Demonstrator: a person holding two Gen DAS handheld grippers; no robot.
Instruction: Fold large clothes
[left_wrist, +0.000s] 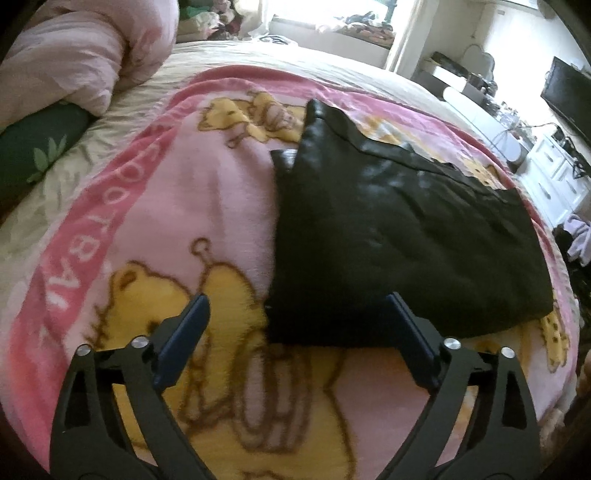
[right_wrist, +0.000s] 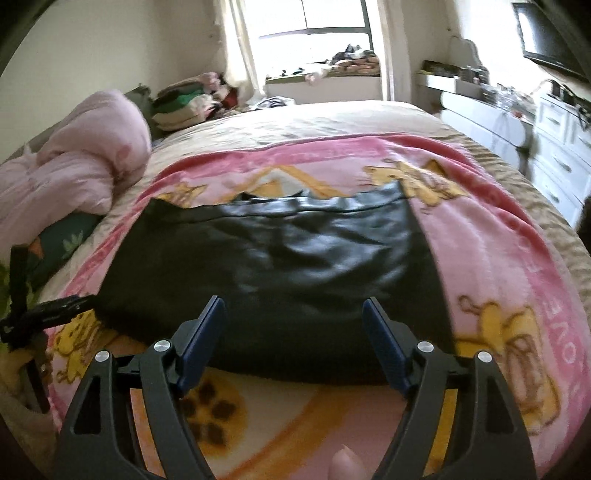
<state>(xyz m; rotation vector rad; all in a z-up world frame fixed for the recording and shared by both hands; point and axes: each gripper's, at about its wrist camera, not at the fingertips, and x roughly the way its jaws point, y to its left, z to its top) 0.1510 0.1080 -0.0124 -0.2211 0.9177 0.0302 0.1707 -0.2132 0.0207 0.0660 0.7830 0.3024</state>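
Left gripper (left_wrist: 297, 334) gaping wide, nothing in it, poised at the near left corner of the black garment (left_wrist: 399, 236). That garment lies folded into a compact slab on the pink blanket (left_wrist: 177, 206). Right gripper (right_wrist: 293, 341) open and empty too, over its near edge. Folding looks nearly finished; perhaps one tidy-up left.

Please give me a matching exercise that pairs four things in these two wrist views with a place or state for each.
Things:
1. black garment
2. pink cartoon blanket
3. rolled pink quilt
4. left gripper

Places or states:
A. bunched at the left side of the bed
B. folded, lying flat on the blanket
C. open, holding nothing
D. spread over the beige bedcover

Pairs: 1-B, 2-D, 3-A, 4-C
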